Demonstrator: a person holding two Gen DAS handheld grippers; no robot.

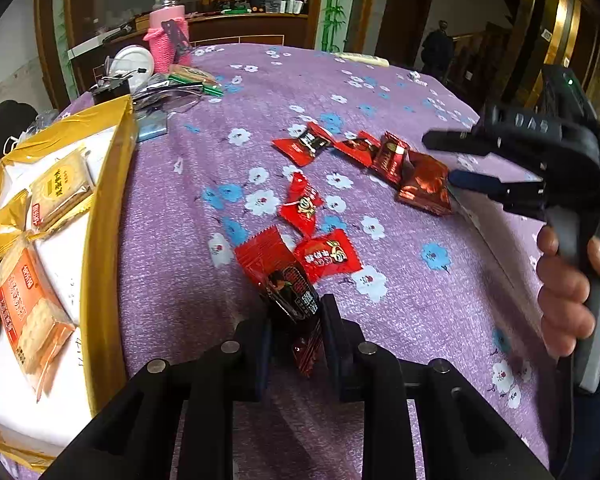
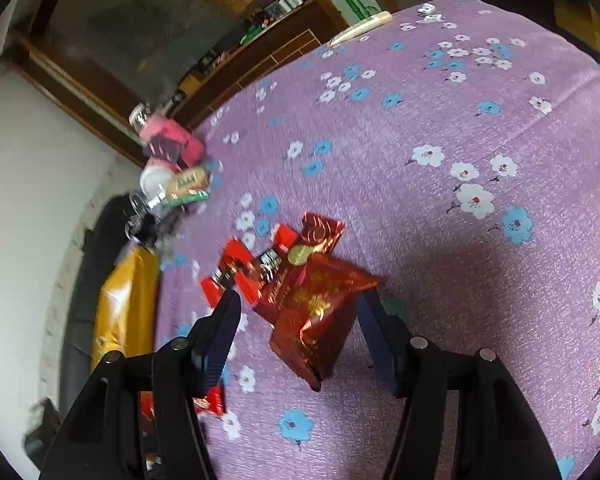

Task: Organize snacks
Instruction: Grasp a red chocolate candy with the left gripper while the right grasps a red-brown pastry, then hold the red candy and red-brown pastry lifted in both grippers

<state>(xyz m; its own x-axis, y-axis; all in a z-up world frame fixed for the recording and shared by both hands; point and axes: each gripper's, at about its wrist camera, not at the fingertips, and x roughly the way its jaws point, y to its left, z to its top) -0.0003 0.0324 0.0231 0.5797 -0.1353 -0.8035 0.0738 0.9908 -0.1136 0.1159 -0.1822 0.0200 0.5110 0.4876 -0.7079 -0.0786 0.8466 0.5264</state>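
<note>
Several red snack packets lie scattered on the purple flowered tablecloth (image 1: 400,304). My left gripper (image 1: 298,312) is shut on a red-and-black packet (image 1: 284,276), whose top sticks up past the fingertips. Two bright red packets (image 1: 328,254) lie just beyond it. My right gripper (image 2: 300,300) stands open over a dark red foil packet (image 2: 320,312), which lies between its fingers; the left pad is clear of it. In the left wrist view the right gripper (image 1: 436,159), held by a hand (image 1: 568,292), points at the same dark red packet (image 1: 424,188).
A gold-rimmed box (image 1: 100,240) at the left holds biscuit packets (image 1: 32,300). At the far left corner stand a jar in a pink sleeve (image 1: 168,36), a white lid (image 1: 134,62) and clutter. More red packets (image 1: 304,144) lie mid-table. The box's gold side (image 2: 128,300) shows left.
</note>
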